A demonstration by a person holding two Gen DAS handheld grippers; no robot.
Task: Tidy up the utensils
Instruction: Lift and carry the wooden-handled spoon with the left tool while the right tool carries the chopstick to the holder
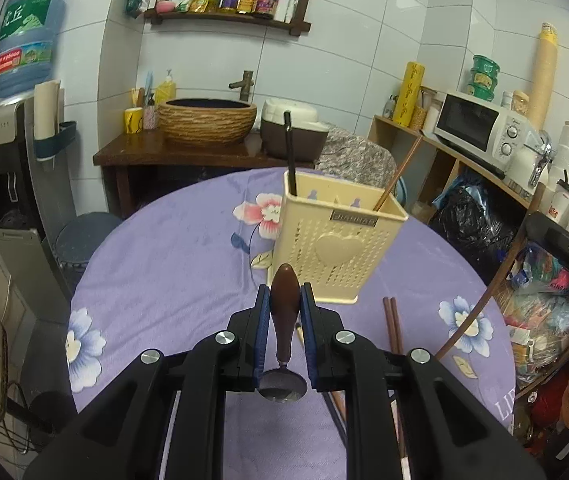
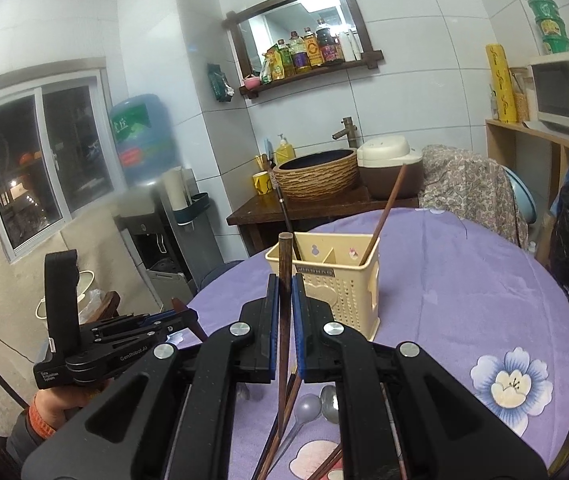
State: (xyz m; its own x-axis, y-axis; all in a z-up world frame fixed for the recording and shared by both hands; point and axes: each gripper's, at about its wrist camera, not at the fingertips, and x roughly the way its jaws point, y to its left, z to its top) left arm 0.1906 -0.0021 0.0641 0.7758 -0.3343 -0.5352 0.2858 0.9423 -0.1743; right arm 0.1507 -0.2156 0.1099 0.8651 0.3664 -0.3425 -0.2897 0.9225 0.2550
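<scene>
1. The left gripper (image 1: 284, 300) has its fingers closed on a spoon (image 1: 283, 320) with a brown wooden handle, gripped at the thick part of the handle; the metal bowl hangs back toward the camera and the handle tip points at the cream utensil holder (image 1: 338, 236).
2. The right gripper (image 2: 284, 292) has its fingers closed on a dark wooden chopstick (image 2: 283, 320), held near its upper end, with the top rising just above the fingertips and the long tail running down toward the counter (image 2: 464, 280).
3. The utensil holder stands upright near the middle of the round counter, toward its far edge. It is divided into compartments and already holds a black-handled utensil (image 1: 290, 152) and a brown chopstick (image 1: 398, 172), both leaning.
4. More chopsticks (image 1: 392, 324) and two loose spoons (image 2: 320, 400) lie on the counter on the near side of the holder.
5. Handling, as I judge it: spoon and chopstick are light and stiff. The smooth, tapered handle could slip or swivel, and the thin chopstick may pivot between the pads.
6. The holder looks like light plastic and could tip or slide if nudged at its rim.
7. Open room lies above the holder; the leaning utensils narrow two compartments, and both grippers are close together.
</scene>
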